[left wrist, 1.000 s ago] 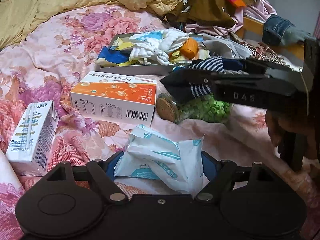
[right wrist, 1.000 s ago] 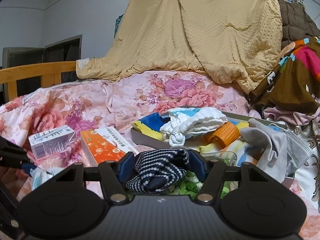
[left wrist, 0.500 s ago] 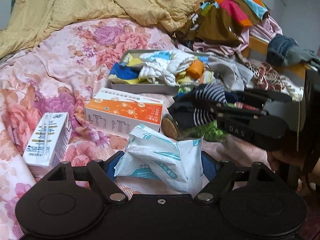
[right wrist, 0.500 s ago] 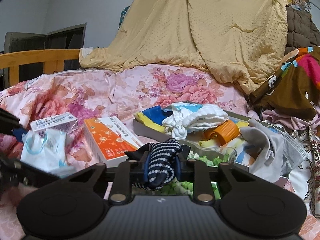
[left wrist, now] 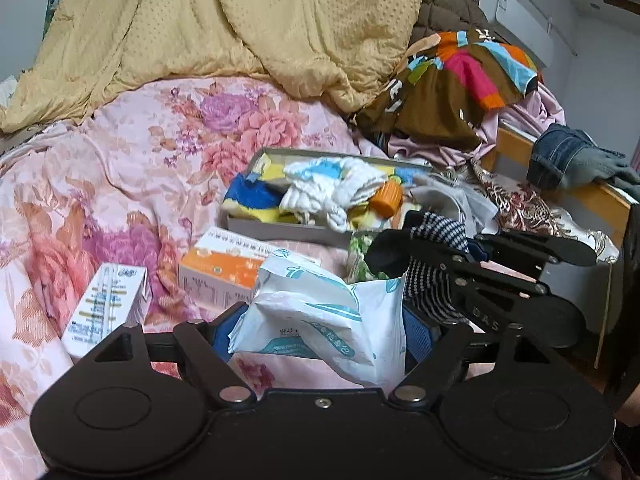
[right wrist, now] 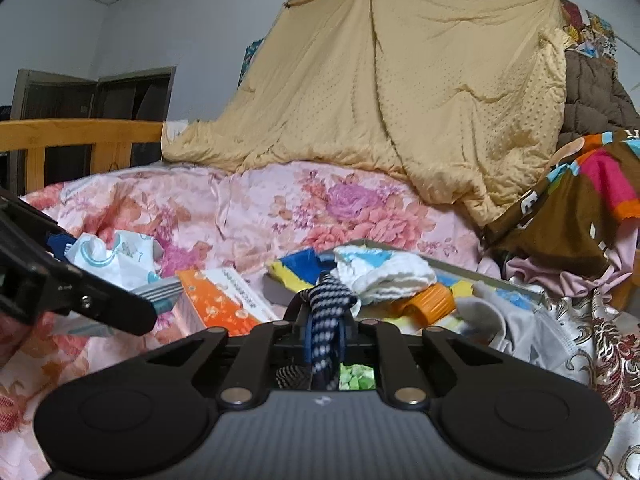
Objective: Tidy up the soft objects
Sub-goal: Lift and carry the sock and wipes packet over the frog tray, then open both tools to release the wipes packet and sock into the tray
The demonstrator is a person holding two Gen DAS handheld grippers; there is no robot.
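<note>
My left gripper (left wrist: 320, 322) is shut on a white and teal tissue pack (left wrist: 320, 308), which hangs between its blue pads above the flowered bedspread. The same tissue pack (right wrist: 114, 256) shows at the left of the right wrist view. My right gripper (right wrist: 324, 320) has its jaws closing tight on a navy and white striped sock (right wrist: 328, 300), and the pads press on it. In the left wrist view that sock (left wrist: 438, 226) sticks out of the black fingers at the right. Behind both lies a grey tray (left wrist: 280, 233) piled with cloths.
On the bedspread lie an orange box (left wrist: 216, 274), a white carton (left wrist: 106, 306) and a jar of green bits (left wrist: 360, 258). A yellow quilt (left wrist: 240, 20) and a clothes heap (left wrist: 460, 80) rise behind. A wooden rail (right wrist: 80, 136) bounds the far left.
The right jaws went from wide around the sock to tightly pinched on it. Both grippers rose, and the tissue pack came up off the bedspread with the left one.
</note>
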